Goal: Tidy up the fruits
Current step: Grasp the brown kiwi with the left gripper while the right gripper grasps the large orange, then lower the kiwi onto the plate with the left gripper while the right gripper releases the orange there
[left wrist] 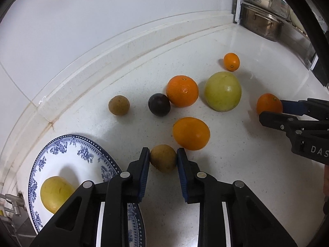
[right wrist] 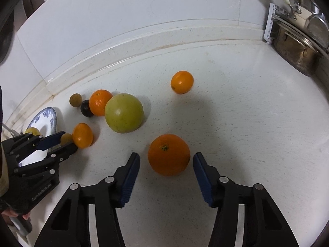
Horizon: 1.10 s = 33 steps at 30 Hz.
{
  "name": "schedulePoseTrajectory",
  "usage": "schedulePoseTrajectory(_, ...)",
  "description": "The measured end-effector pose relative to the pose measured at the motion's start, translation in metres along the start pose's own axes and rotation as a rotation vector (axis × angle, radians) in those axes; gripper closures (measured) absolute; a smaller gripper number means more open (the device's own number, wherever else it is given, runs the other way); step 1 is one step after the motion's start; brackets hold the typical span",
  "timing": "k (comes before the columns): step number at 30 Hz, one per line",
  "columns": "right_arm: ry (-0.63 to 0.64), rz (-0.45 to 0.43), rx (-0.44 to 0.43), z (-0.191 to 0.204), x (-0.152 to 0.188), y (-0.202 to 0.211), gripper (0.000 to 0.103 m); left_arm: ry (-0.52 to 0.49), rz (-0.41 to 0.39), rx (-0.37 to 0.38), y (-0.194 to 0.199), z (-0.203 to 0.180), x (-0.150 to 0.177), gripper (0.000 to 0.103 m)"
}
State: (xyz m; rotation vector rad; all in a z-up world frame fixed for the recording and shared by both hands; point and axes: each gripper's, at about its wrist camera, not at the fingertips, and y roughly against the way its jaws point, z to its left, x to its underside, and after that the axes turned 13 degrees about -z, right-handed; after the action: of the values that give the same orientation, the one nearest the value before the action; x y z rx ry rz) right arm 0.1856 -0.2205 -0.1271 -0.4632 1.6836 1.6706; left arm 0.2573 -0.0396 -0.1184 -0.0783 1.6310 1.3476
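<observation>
My left gripper [left wrist: 163, 154] is shut on a small brown fruit [left wrist: 163, 158] resting on the white counter; both blue pads press its sides. Just left of it stands a blue-and-white plate [left wrist: 61, 144] holding a yellow fruit [left wrist: 55, 193]. My right gripper [right wrist: 166, 158] is open around an orange [right wrist: 168, 154], with a small gap at each pad. The left wrist view shows that same right gripper [left wrist: 272, 110] at the far right. Loose between them lie two oranges [left wrist: 191, 133] [left wrist: 182, 90], a big green fruit [left wrist: 223, 90], a dark purple fruit [left wrist: 159, 104] and another brown fruit [left wrist: 118, 105].
A small orange fruit [left wrist: 231, 61] lies farther back near the wall. A steel pot [left wrist: 261, 24] stands in the back right corner. A raised ledge [left wrist: 123, 51] runs along the wall behind the fruits. A person's hand [right wrist: 12, 214] holds the left gripper.
</observation>
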Motion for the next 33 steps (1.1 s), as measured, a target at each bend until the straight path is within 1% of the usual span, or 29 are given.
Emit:
schedulePoseTrajectory(3,0.013,-0.011,0.011,0.001,0.000,0.001,0.060,0.002,-0.009,-0.014,0.003,0.000,0.000,0.076)
schedulePoseTrajectory(6,0.017,-0.016,-0.003,0.001,0.001,0.002,0.060,0.023,-0.013,-0.021,0.007,0.000,-0.001,0.076)
schedulePoseTrajectory(10,0.018,-0.020,-0.036,0.002,0.003,0.004,0.061,0.054,-0.038,-0.018,0.018,0.002,-0.002,0.076)
schedulePoseTrajectory(19,0.073,-0.069,-0.107,0.022,0.002,0.026,0.061,0.126,-0.075,-0.004,0.048,0.010,0.005,0.076)
schedulePoseTrajectory(33,0.136,-0.151,-0.221,0.054,-0.004,0.072,0.061,0.189,-0.190,-0.049,0.105,0.017,0.013,0.076)
